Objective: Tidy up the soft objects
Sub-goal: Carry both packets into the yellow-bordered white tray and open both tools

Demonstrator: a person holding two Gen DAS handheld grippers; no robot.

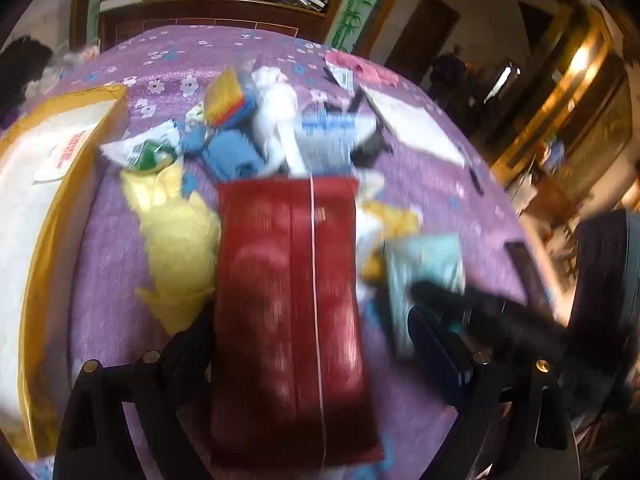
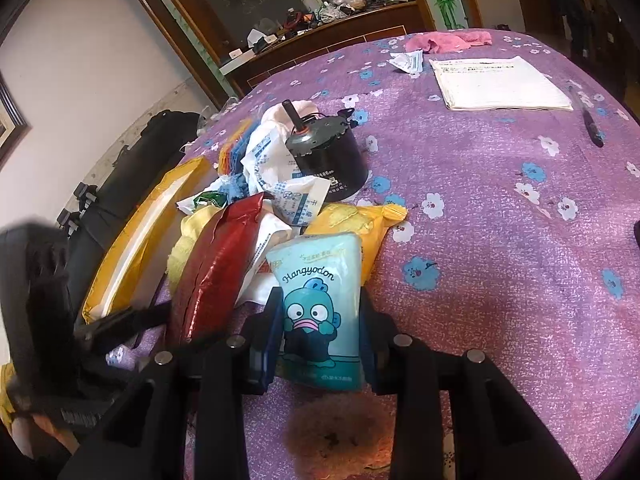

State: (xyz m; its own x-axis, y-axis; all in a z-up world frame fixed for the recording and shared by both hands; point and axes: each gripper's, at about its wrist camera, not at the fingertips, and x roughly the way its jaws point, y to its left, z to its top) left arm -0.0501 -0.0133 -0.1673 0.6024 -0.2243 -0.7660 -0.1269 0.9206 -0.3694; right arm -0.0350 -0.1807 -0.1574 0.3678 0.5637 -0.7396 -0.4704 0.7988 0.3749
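My left gripper is shut on a dark red foil pouch, held above the purple flowered tablecloth; the view is motion-blurred. The pouch also shows in the right wrist view. My right gripper is shut on a pale blue Hangyodon tissue pack, which also shows in the left wrist view. A pile of soft things lies beyond: a yellow cloth, white plastic bags, a yellow packet.
A black motor sits in the pile. A yellow padded envelope lies at the left table edge. A pink cloth, white papers and a black pen lie at the far right.
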